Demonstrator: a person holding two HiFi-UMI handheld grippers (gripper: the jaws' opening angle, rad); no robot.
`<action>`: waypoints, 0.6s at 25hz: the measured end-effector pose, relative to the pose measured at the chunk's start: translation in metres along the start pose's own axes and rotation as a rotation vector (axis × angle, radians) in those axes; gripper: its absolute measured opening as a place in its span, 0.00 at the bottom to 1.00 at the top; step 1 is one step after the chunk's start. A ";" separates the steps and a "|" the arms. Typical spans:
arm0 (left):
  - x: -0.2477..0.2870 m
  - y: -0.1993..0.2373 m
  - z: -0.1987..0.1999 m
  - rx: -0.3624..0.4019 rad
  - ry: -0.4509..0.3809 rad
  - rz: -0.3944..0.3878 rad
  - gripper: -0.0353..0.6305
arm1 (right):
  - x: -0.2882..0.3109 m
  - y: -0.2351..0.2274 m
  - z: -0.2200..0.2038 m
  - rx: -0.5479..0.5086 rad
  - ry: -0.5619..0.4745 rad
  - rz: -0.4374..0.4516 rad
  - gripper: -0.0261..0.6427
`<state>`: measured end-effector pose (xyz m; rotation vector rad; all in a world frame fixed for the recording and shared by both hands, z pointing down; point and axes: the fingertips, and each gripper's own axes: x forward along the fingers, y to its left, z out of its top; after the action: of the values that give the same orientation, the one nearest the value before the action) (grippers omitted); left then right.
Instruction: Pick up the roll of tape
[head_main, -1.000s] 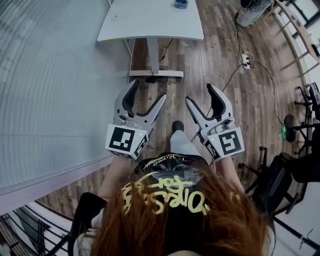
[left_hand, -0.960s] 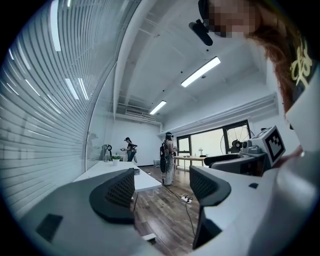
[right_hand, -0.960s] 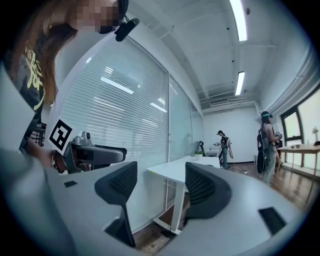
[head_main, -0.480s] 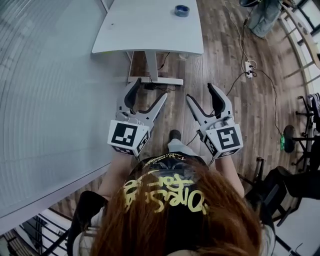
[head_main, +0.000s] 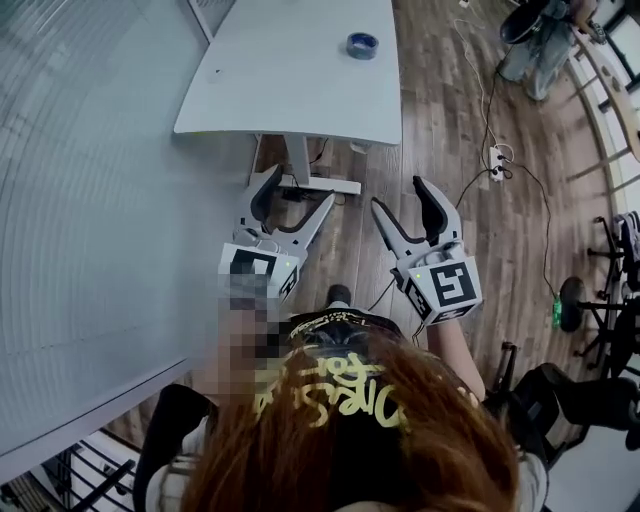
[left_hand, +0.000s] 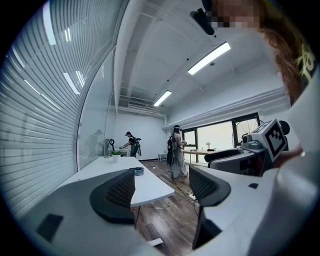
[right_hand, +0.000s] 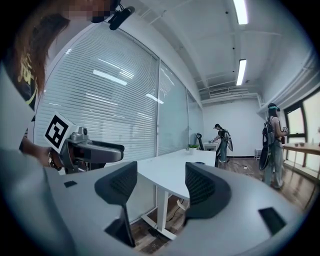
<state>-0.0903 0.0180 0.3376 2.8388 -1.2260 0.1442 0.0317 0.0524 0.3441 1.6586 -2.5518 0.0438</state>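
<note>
Tape roll (head_main: 362, 45) lies flat on the white table (head_main: 290, 70) at your twelve o'clock, near its far end, well apart from both tools; your left gripper (head_main: 298, 188) and right gripper (head_main: 399, 195) hover side by side over the wooden floor (head_main: 440, 130), jaws wide, nothing between them; only the gripper views show people (left_hand: 175, 157) standing beyond the table, and ceiling lights (left_hand: 209, 58); blinds (head_main: 90, 200) run along your nine o'clock.

Bright ceiling strip lights; sharp pictures, fisheye-bent edges.
</note>
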 end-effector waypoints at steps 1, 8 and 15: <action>0.004 0.001 0.000 0.003 0.004 0.003 0.56 | 0.002 -0.004 0.000 0.002 0.000 0.003 0.46; 0.017 0.009 0.004 0.001 0.024 -0.001 0.56 | 0.016 -0.017 0.003 0.026 -0.003 0.007 0.46; 0.031 0.012 0.023 0.023 0.006 -0.022 0.55 | 0.019 -0.025 0.009 0.034 -0.010 -0.001 0.46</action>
<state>-0.0762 -0.0147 0.3181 2.8678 -1.1995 0.1661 0.0459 0.0245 0.3366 1.6756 -2.5717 0.0790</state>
